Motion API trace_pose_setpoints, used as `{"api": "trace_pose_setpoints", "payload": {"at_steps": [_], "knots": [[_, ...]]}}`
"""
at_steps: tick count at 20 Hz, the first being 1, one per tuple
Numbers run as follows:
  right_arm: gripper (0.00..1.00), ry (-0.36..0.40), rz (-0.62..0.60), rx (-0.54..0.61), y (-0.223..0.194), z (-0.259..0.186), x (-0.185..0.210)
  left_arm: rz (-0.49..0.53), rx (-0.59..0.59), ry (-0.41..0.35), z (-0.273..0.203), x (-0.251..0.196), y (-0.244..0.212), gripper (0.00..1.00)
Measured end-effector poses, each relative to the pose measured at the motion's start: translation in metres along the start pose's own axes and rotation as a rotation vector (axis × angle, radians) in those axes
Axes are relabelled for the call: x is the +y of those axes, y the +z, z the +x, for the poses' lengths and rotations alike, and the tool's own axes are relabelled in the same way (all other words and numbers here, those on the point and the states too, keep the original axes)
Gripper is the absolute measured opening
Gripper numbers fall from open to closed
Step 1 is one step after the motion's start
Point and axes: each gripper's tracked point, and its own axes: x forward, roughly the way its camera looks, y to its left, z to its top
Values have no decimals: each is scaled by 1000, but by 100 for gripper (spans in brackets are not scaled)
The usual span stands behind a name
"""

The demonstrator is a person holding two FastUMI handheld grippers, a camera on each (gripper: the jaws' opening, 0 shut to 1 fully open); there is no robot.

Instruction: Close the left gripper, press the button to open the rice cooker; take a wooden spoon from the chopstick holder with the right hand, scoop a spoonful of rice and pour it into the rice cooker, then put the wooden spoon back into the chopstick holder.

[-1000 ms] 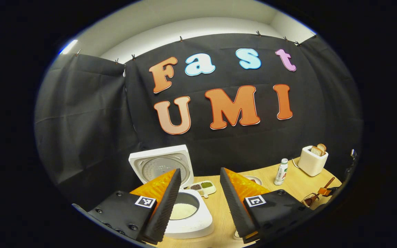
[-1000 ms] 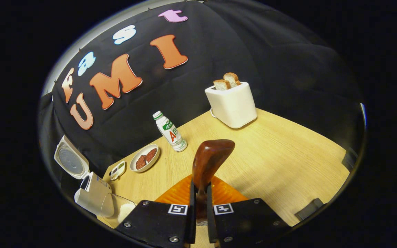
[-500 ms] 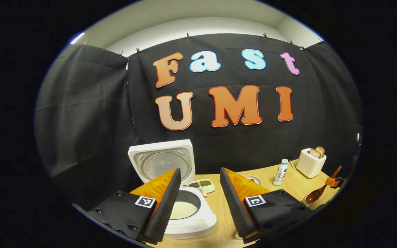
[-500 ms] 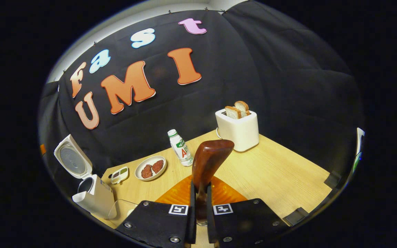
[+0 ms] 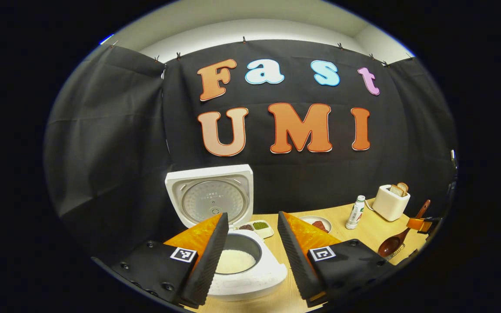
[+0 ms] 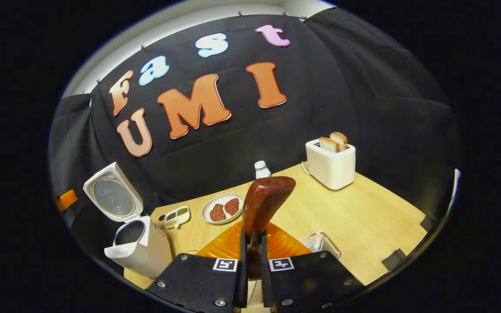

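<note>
The white rice cooker (image 5: 250,271) stands open with its lid (image 5: 209,198) upright and white rice in the pot (image 5: 233,261). My left gripper (image 5: 252,215) hangs open just above and in front of it, holding nothing. My right gripper (image 6: 252,234) is shut on the handle of the dark wooden spoon (image 6: 267,202), whose bowl points forward. The left gripper view shows that spoon (image 5: 390,246) at the far right, bowl down, held by the right gripper (image 5: 420,224). A wire chopstick holder (image 6: 320,242) sits just right of my right fingers. The cooker (image 6: 139,245) stands at the left.
On the wooden table (image 6: 363,208) are a white toaster (image 6: 331,161) with bread slices, a small bottle (image 5: 355,211), a plate of meat patties (image 6: 222,208) and a small divided dish (image 6: 176,216). Black cloth walls close the back and sides.
The right gripper has swung with the spoon, so the wire holder has come into view beside it and the clear rice container has left view. The left gripper has shifted slightly, still open.
</note>
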Motion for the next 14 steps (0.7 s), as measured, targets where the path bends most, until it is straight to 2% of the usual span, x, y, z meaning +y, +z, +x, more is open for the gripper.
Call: {"api": "trace_pose_setpoints", "payload": {"at_steps": [1, 3, 6, 8, 9, 11, 14], "knots": [[12, 6, -7, 10, -8, 0, 9, 4, 0, -4, 1, 6, -1, 76], [12, 6, -39, 24, -21, 4, 25, 8, 1, -9, 0, 17, -5, 80], [12, -18, -113, 67, -51, 11, 39, -1, 11, -25, 1, 28, -14, 80], [12, -48, -156, 109, -70, 15, 41, 0, 16, -30, 2, 36, -19, 80], [12, -60, -168, 114, -75, 17, 41, 1, 16, -32, 3, 40, -20, 76], [12, -92, -190, 115, -79, 21, 37, 6, 17, -39, 4, 45, -22, 80], [12, -156, -229, 116, -84, 28, 28, 8, 22, -50, 6, 49, -28, 80]]}}
